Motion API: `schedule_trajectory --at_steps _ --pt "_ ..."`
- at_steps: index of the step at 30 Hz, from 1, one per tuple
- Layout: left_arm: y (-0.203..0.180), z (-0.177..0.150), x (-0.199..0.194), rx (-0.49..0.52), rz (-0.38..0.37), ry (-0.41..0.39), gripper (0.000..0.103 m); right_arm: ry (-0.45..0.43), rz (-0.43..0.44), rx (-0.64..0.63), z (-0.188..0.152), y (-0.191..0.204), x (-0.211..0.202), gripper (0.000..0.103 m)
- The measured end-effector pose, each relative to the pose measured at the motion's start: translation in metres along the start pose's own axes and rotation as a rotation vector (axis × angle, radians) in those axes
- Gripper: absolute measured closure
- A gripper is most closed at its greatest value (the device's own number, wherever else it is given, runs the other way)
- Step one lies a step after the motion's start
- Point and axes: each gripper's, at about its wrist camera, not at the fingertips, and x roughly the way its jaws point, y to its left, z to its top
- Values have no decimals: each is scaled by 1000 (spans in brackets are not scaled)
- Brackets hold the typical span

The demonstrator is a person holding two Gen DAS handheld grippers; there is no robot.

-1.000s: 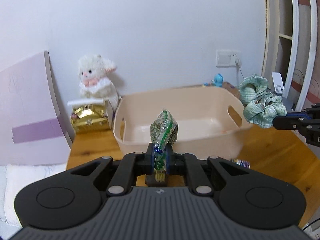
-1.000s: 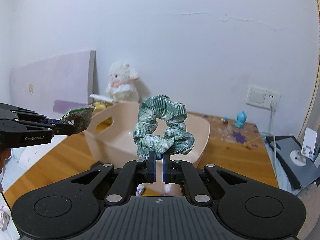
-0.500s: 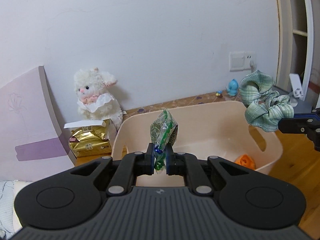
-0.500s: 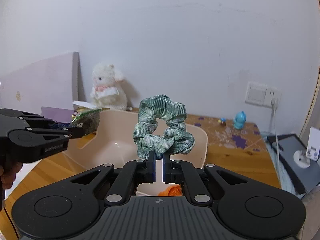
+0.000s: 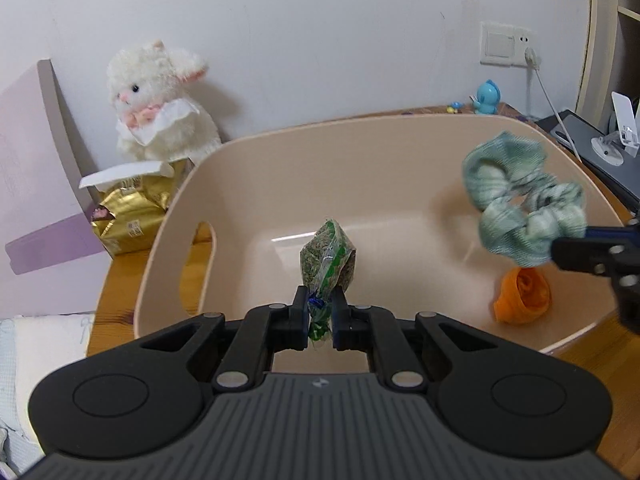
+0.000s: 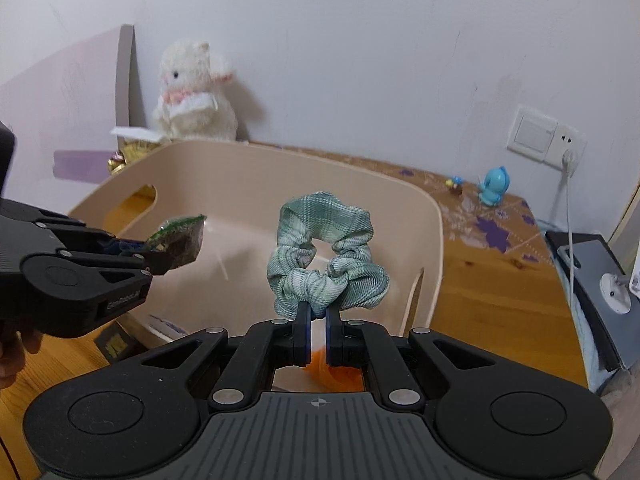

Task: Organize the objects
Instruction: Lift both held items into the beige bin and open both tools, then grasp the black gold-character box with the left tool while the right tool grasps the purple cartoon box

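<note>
Both grippers are holding items above the bin point(image 5: 384, 148).

The left gripper point(image 5: 320, 316) is pinching a green packet point(image 5: 328, 260) between closed fingers, over the bin's left half. The right gripper point(image 6: 317, 330) is clamping a green scrunchie point(image 6: 326, 260) over the bin's right side, above an orange cloth point(image 5: 524, 294) lying inside. The bin is sitting on the worktop point(image 6: 492, 280), near a plush point(image 5: 160, 100).

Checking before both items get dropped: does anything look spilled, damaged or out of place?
Nothing stands out. The packet and scrunchie are held over the upright bin, where an orange item already lies.
</note>
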Motion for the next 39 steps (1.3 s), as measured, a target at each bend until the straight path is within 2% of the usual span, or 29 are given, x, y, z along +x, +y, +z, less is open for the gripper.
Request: schedule_trajectory --at_steps 4,5,6,7,8,9,10,13,15,20,27,29,39 --pt "0 0 -2 13 2 -7 88 9 3 18 -2 0 2 94" --pt "0 0 -4 17 0 -11 85 7 5 24 -2 -1 1 90" --pt "0 0 -7 21 0 -18 80 0 7 27 -3 -1 -2 78" --pt "0 0 -10 24 4 -27 61 -12 7 28 -3 -1 -6 74" --pt "0 0 -15 25 12 -42 45 -25 12 29 -2 -1 -11 63" --pt "0 -1 -21 26 20 -64 38 -36 10 30 -1 -1 -16 53" --pt "0 0 -27 26 24 -79 31 -51 6 28 -1 -1 -21 49" --pt "1 0 -43 34 26 -106 29 -88 7 27 0 -2 -38 39" --pt "3 -1 -53 36 30 -124 25 -109 13 31 0 -3 -49 27" --pt "10 -7 -76 14 32 -161 13 -154 13 10 -5 -1 -74 4" --pt "19 -28 -102 24 38 -181 11 -165 25 -16 -26 4 -99 0" --pt "22 -36 -108 13 31 -179 8 -160 29 -16 -34 4 -104 0" --pt "27 -80 -117 -3 -1 -151 7 -87 38 -3 -81 1 -99 0"
